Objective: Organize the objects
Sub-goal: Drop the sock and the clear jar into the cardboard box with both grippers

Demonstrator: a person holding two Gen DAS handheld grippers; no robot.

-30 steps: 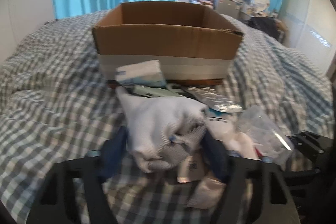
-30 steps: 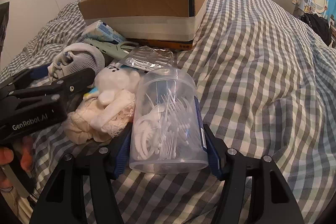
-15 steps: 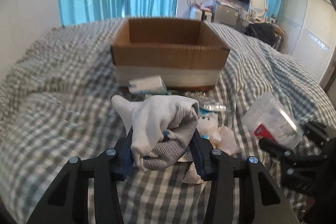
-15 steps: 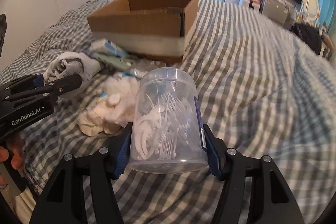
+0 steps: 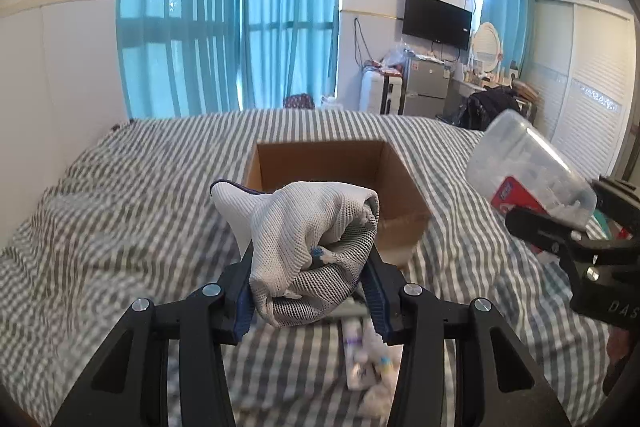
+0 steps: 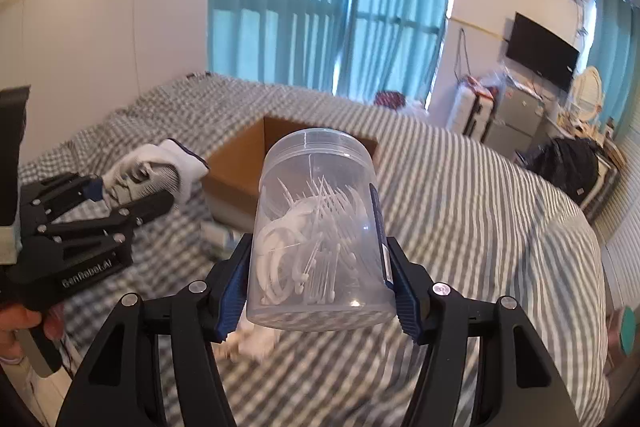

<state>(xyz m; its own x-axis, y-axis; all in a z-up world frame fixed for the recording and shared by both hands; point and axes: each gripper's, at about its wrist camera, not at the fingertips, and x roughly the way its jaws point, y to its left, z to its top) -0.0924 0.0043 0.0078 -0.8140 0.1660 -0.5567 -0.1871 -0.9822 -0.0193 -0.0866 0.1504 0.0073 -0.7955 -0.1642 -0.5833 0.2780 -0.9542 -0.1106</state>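
Observation:
My left gripper (image 5: pixel 310 291) is shut on a balled white and grey work glove (image 5: pixel 308 247) and holds it in the air in front of the open cardboard box (image 5: pixel 332 163). My right gripper (image 6: pixel 318 291) is shut on a clear plastic jar of cotton swabs (image 6: pixel 316 231), also lifted, with the box (image 6: pixel 240 167) behind it. The jar (image 5: pixel 528 171) shows at the right of the left wrist view. The left gripper with the glove (image 6: pixel 156 171) shows at the left of the right wrist view.
The checked bed cover (image 5: pixel 100 227) lies all around. Small white items (image 5: pixel 372 367) lie on it below my left gripper. A TV, a fridge and clutter stand against the far wall. Blue curtains hang behind the bed.
Both grippers have risen well above the bed with the glove and the jar. The box now sits lower in both views and its inside shows.

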